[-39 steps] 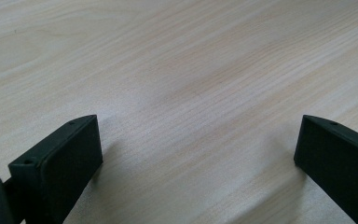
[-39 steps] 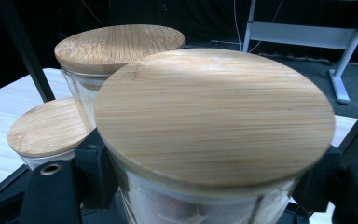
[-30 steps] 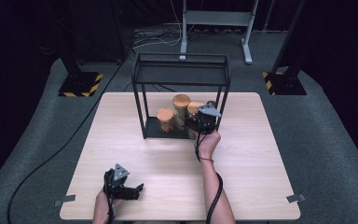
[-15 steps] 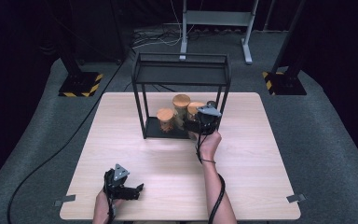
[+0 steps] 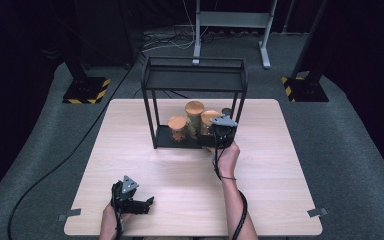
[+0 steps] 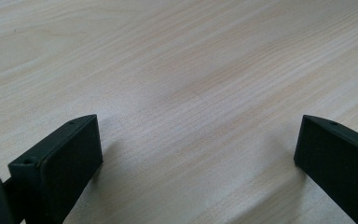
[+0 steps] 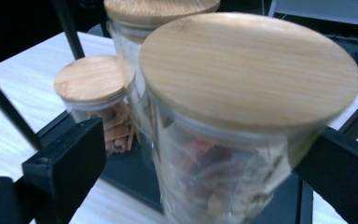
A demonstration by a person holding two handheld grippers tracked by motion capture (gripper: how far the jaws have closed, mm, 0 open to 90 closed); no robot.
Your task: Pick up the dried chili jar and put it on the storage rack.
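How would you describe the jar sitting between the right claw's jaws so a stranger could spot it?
Find the black wire rack at the table's far side. Three wooden-lidded glass jars stand on its bottom shelf; take the rightmost jar, nearest the right claw. It holds reddish and pale bits, unlike the short jar with brown sticks.

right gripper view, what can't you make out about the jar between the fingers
- Near jar: base cut off by the bottom edge of the right gripper view; contents blurred.
- Contact with the right finger: hidden by the lid's overhang.
- Tall jar behind: mostly hidden by the near jar.
- High view: right gripper covers the near jar.
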